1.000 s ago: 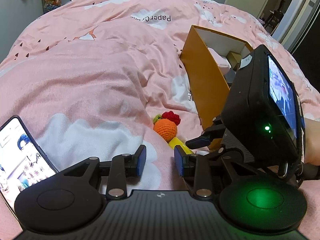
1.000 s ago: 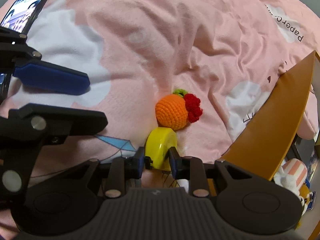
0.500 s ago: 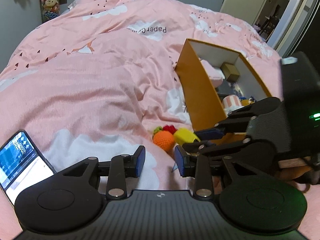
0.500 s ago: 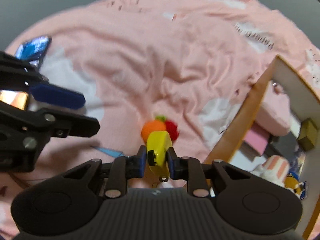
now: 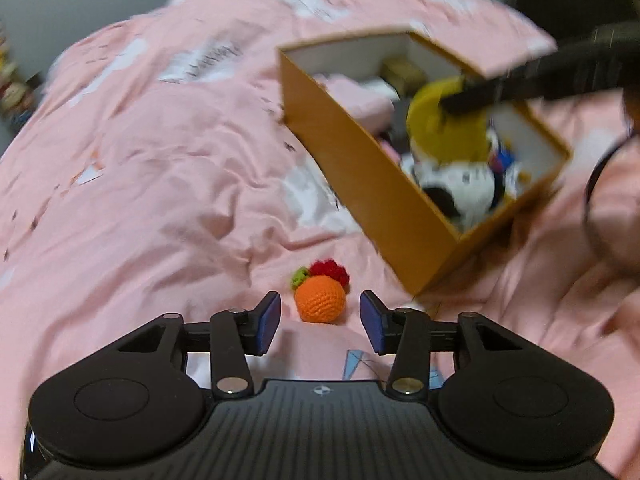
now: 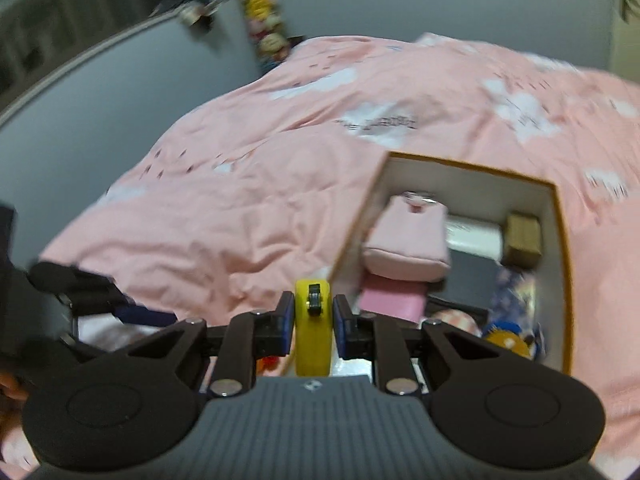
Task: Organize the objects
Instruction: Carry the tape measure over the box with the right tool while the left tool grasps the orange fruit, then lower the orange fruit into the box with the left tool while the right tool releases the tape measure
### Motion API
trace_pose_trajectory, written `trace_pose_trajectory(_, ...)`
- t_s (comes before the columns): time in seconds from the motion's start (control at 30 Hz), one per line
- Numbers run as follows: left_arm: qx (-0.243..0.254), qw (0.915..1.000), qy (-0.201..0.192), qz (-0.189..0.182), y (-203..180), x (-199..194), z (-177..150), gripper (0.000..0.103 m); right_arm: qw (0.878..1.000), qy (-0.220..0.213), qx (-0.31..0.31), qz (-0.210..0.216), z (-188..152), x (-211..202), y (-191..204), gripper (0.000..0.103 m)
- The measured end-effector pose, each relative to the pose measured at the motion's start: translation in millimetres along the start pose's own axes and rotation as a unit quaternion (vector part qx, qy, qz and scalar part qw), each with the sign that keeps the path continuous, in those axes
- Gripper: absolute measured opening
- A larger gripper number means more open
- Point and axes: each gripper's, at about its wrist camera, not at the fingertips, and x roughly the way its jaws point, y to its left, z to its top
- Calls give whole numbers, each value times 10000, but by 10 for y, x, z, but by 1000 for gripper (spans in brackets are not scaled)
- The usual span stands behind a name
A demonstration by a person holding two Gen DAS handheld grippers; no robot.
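My right gripper is shut on a yellow tape measure and holds it above the near left edge of an orange open box. In the left wrist view the tape measure hangs over the box, among the box's contents. My left gripper is open and empty, low over the pink bedspread. An orange crocheted fruit with a red and green top lies just ahead between its fingers.
The box holds a pink pouch, a small brown block, a black-and-white plush and other small items. The pink quilt is rumpled. A grey wall stands behind the bed.
My right gripper lifted the yellow tape measure off the bed and carried it over the box. My left gripper opened wider and moved in toward the crocheted fruit. The phone left the left view.
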Motion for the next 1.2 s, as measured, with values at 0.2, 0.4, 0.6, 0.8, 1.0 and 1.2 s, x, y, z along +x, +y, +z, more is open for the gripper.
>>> trace_pose_trajectory(0.2, -94, 9982, 573, -118, 82, 566, 113, 58, 9985, 135, 468, -268, -113, 92, -330, 21)
trace_pose_trajectory(0.4, -533, 9945, 878, -202, 147, 858, 136, 57, 9945, 333, 988, -84, -178, 314, -561, 21)
trace_pose_trajectory(0.6, -983, 9910, 882, -229, 240, 887, 122, 46, 9894, 603, 1285, 321, -164, 625, -585, 21)
trace_pose_trajectory(0.8, -1303, 9908, 312, -209, 352, 514, 221, 46, 9868, 989, 1271, 176, -106, 999, -619, 21)
trace_pose_trajectory(1.0, -1307, 9906, -187, -360, 297, 185, 456, 46, 9823, 1313, 1316, 207, -88, 1284, -653, 21)
trace_pose_trajectory(1.2, -1000, 9929, -480, -418, 129, -9, 624, 46, 9849, 1306, 1132, 41, -108, 1337, -647, 25)
